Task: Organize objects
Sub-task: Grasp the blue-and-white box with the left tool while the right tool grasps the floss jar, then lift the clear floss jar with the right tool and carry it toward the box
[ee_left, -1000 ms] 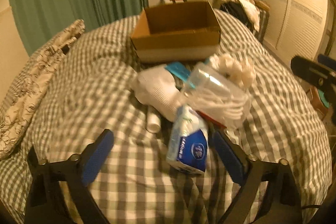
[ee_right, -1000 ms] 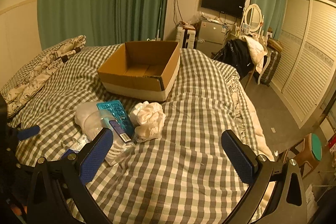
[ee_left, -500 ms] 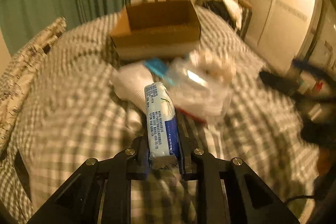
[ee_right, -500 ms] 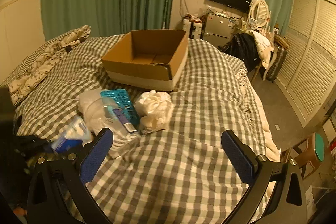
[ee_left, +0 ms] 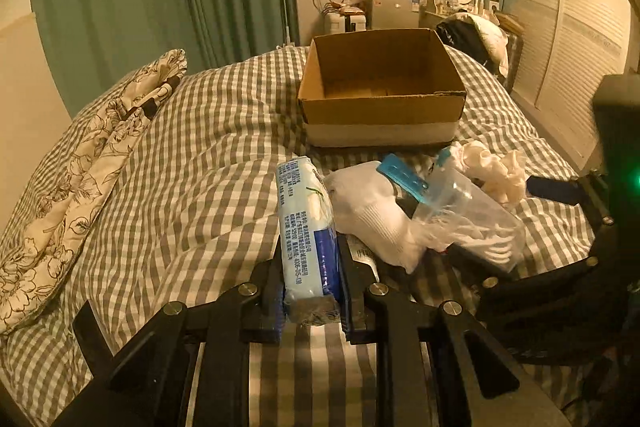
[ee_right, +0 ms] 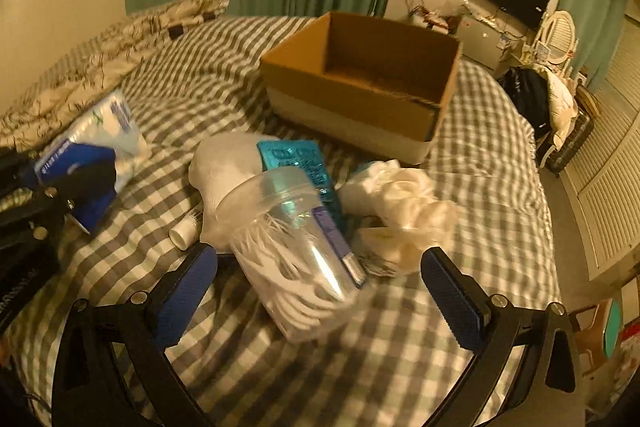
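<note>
The left gripper [ee_left: 310, 291] has its two fingers pinched hard on the near end of a tissue pack [ee_left: 306, 223], which sticks out forward over the checked bedspread [ee_left: 192, 187], pointing roughly toward the cardboard box [ee_left: 380, 87] at the far side of the bed. From what I can see the box holds nothing, so I'd say the sorting has barely begun: one item in hand, none put away.

Over to the right, the right gripper [ee_right: 320, 291] hangs low with its fingers spread wide, and between them lies a clear plastic tub [ee_right: 296, 251] of white picks, on its side. The fingers aren't touching it; they sit on either side with a gap.

The rest of the pile is all on the bed, just near of the box: a white folded cloth [ee_right: 224, 167], a teal blister pack [ee_right: 296, 163] leaning across it, a creamy ruffled scrunchie [ee_right: 404, 203] to the right, and a small white bottle [ee_right: 184, 231] peeking out on the left of the tub.

Left to do, by my reckoning: carry the tissues across, drop them in, then clear everything else, tub likely first.
</note>
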A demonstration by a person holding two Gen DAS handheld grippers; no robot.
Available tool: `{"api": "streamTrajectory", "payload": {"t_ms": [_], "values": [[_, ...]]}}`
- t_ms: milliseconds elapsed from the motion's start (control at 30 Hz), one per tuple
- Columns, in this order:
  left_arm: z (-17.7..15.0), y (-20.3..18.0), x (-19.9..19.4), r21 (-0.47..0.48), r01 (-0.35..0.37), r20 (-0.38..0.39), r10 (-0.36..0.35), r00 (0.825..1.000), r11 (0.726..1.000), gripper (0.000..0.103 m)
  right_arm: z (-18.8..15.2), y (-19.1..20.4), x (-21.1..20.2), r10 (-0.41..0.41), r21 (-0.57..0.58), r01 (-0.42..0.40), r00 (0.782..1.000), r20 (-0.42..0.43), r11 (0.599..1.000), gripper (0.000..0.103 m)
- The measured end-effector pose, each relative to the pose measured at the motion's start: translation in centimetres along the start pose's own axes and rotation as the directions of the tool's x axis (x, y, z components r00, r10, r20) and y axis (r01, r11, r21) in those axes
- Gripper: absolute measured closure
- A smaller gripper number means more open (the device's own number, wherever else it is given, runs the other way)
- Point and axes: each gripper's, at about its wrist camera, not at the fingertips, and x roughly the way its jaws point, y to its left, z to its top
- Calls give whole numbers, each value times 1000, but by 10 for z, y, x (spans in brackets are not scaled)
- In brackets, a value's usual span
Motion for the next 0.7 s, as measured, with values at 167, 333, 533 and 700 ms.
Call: {"api": "streamTrajectory", "payload": {"t_ms": [167,333,533,700], "values": [[4,3,3,1,7,9,-8,1000,1000,83,1,4,21,7,-28,-9,998,-62,1000,16],[7,6,0,-6,12,19,-12,1000,1000,83,0,9,25,13,-61,-18,996,-87,998,27],[17,6,-4,-3,36,34,-36,999,999,83,3,2,0,49,-47,-50,998,-27,998,33],[45,5,-12,-4,65,71,-64,995,998,83,24,-16,-41,53,-19,-52,994,91,998,46]]}}
